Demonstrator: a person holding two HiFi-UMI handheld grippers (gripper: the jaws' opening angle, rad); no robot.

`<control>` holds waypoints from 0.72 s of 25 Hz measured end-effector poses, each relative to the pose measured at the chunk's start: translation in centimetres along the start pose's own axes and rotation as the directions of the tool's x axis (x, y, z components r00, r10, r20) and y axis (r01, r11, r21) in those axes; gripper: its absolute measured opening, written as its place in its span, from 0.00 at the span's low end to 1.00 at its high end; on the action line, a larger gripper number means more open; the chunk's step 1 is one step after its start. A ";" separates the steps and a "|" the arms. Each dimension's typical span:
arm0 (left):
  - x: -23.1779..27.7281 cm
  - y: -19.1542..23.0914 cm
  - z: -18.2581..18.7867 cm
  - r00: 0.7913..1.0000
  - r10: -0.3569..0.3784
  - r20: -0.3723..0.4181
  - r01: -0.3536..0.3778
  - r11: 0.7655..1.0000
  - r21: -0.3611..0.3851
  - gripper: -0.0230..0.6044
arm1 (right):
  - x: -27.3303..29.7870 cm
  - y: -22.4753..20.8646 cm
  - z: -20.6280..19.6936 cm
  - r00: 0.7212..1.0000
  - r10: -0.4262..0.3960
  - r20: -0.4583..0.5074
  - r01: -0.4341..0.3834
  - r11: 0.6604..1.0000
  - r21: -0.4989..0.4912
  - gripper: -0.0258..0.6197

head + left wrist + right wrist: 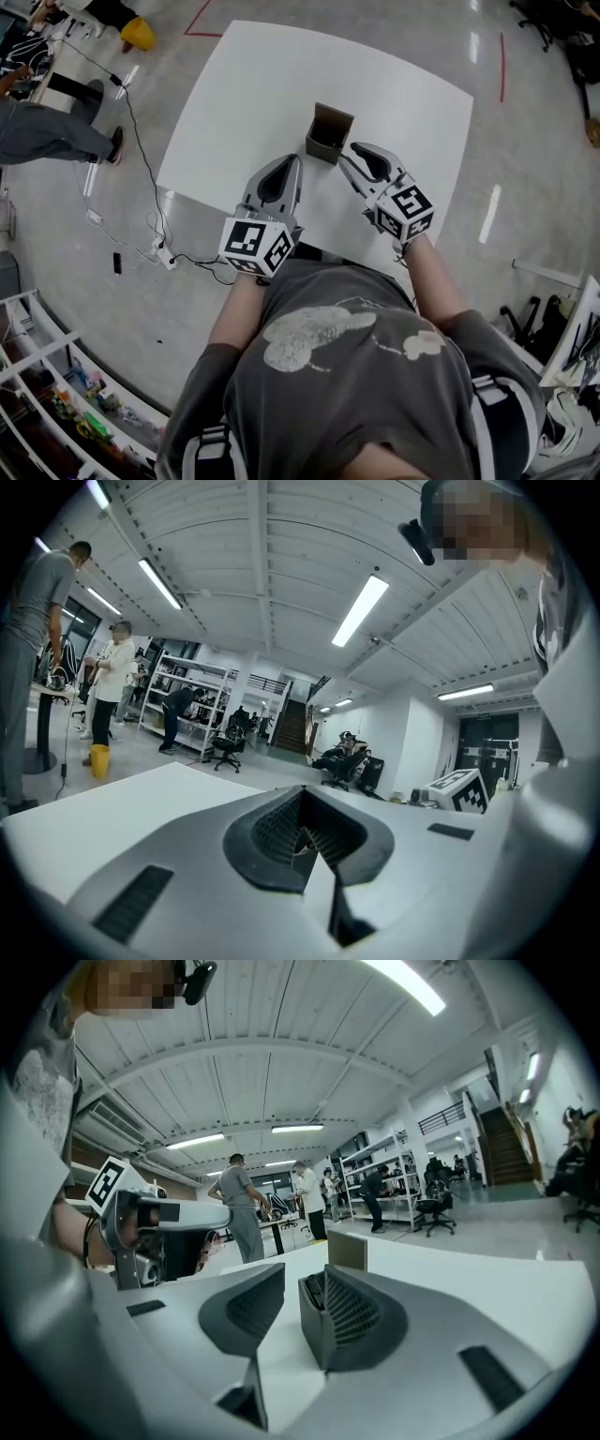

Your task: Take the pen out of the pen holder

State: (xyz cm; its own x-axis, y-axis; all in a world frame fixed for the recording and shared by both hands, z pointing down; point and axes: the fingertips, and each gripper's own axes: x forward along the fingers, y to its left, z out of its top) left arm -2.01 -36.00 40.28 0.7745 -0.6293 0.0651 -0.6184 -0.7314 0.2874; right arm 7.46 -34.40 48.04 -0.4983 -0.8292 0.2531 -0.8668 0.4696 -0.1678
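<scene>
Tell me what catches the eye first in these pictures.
A brown pen holder stands near the middle of the white table, open at the top; no pen can be made out in it. Just short of it, the left hand-held gripper has its jaws together. The right hand-held gripper has its jaws apart with nothing between them, close by the holder's near right corner.
</scene>
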 end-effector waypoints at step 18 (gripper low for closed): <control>3.5 3.7 -1.4 0.994 -0.072 -0.083 0.069 0.997 -0.037 0.05 | 4.5 -1.1 -1.8 0.985 -0.126 -0.118 0.110 0.985 -0.135 0.21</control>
State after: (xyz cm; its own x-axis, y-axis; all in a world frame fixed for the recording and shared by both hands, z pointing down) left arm -1.36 -40.57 42.94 0.8252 -0.5512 0.1230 -0.5582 -0.7629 0.3263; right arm 6.12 -38.06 51.06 -0.3841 -0.8403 0.3826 -0.9110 0.4123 -0.0090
